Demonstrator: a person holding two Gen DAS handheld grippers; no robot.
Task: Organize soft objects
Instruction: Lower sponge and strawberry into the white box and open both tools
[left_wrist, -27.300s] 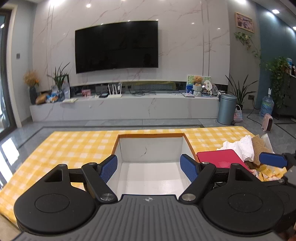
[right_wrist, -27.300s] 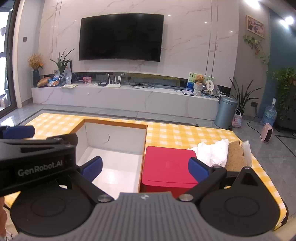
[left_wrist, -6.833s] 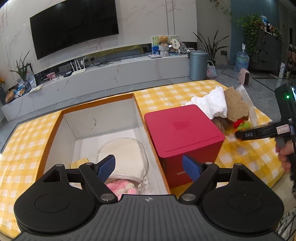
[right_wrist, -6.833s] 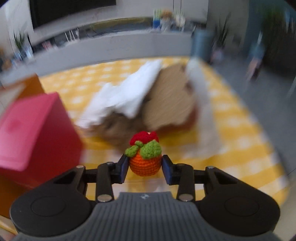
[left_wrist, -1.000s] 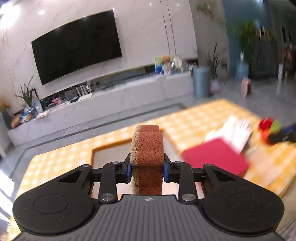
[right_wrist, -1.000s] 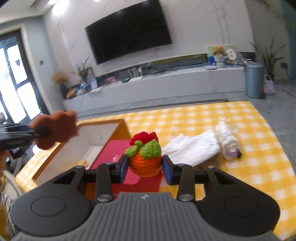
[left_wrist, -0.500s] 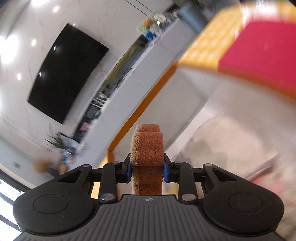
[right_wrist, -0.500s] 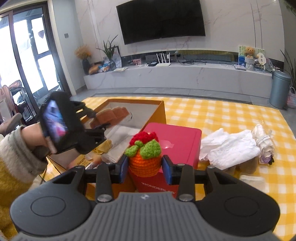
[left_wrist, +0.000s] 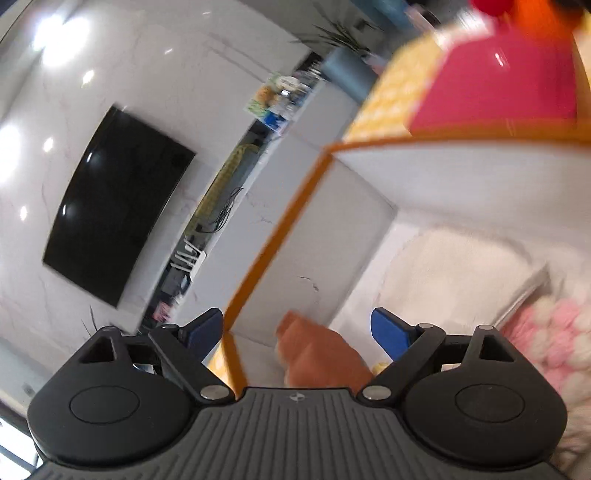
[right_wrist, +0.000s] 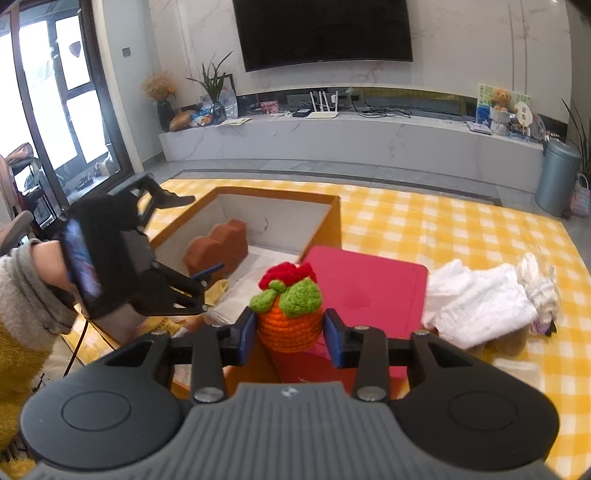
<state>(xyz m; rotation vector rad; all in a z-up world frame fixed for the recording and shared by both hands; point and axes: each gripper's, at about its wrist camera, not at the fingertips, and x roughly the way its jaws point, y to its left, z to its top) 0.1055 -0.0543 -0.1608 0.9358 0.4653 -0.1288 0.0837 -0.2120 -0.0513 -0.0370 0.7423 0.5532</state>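
Observation:
My left gripper (left_wrist: 295, 326) hangs rolled over the orange-rimmed cardboard box (left_wrist: 273, 240) and its jaws are opening. A brown plush piece (left_wrist: 321, 354) lies loose and blurred between the spread blue pads, touching neither. In the right wrist view that brown piece (right_wrist: 218, 247) sits inside the box (right_wrist: 277, 195) at the left gripper's (right_wrist: 207, 232) tips. My right gripper (right_wrist: 290, 332) is shut on an orange crochet toy (right_wrist: 290, 317) with green leaves and a red top, above the box's near right corner.
Inside the box lie a white pad (left_wrist: 461, 280) and a pink fluffy thing (left_wrist: 554, 332). A red box (right_wrist: 369, 284) stands right of it. White cloth (right_wrist: 480, 302) and a plastic bundle (right_wrist: 539, 284) lie further right on the yellow checked tablecloth (right_wrist: 443, 229).
The left jaws have spread wide and let go of the brown plush piece, and that gripper has sunk toward the box. The right gripper has moved on with the crochet toy.

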